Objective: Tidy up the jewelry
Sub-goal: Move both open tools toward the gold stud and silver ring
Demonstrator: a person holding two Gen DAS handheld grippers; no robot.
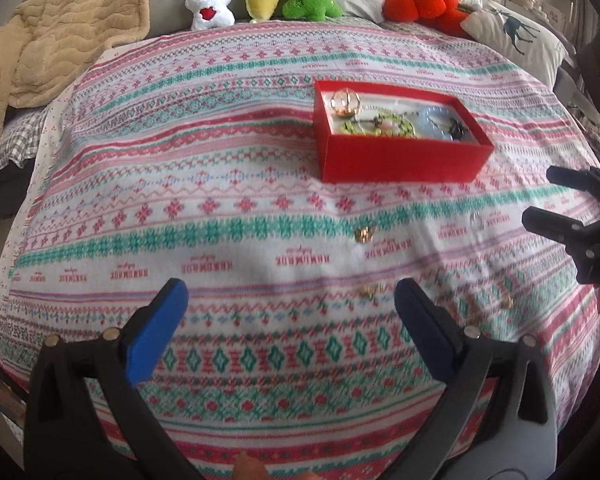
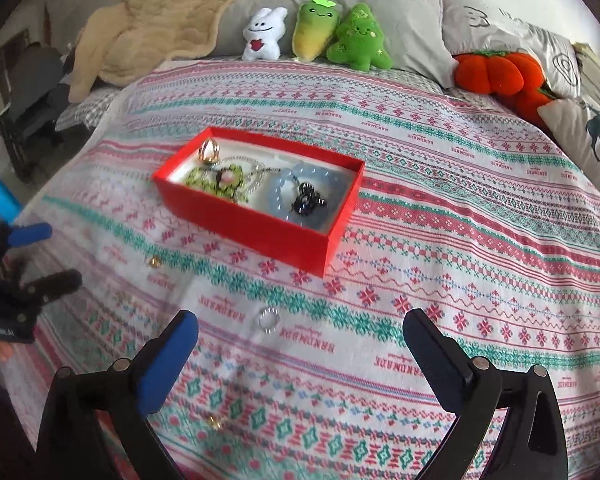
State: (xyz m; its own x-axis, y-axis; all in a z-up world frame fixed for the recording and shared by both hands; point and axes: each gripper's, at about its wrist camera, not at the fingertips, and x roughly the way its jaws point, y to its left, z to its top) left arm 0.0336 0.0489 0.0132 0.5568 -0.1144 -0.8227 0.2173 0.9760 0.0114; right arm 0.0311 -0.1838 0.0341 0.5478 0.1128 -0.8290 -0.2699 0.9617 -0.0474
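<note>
A red box (image 1: 396, 160) (image 2: 256, 228) on the patterned bedspread holds a gold piece, green and pale blue bracelets and a dark piece. Loose pieces lie in front of it: a small gold piece (image 1: 365, 234) (image 2: 153, 261), a silver ring (image 2: 269, 319) (image 1: 477, 222), a gold piece (image 1: 370, 291) and another gold piece (image 1: 508, 302) (image 2: 216, 423). My left gripper (image 1: 290, 308) is open and empty above the bedspread, near the gold pieces. My right gripper (image 2: 300, 336) is open and empty, with the silver ring just beyond its fingertips.
Plush toys (image 2: 316, 36) and an orange pumpkin plush (image 2: 496, 72) line the pillows at the back. A beige blanket (image 1: 52, 32) lies at the back left. A deer cushion (image 1: 520, 36) is at the right. The bed's edge falls away on the left.
</note>
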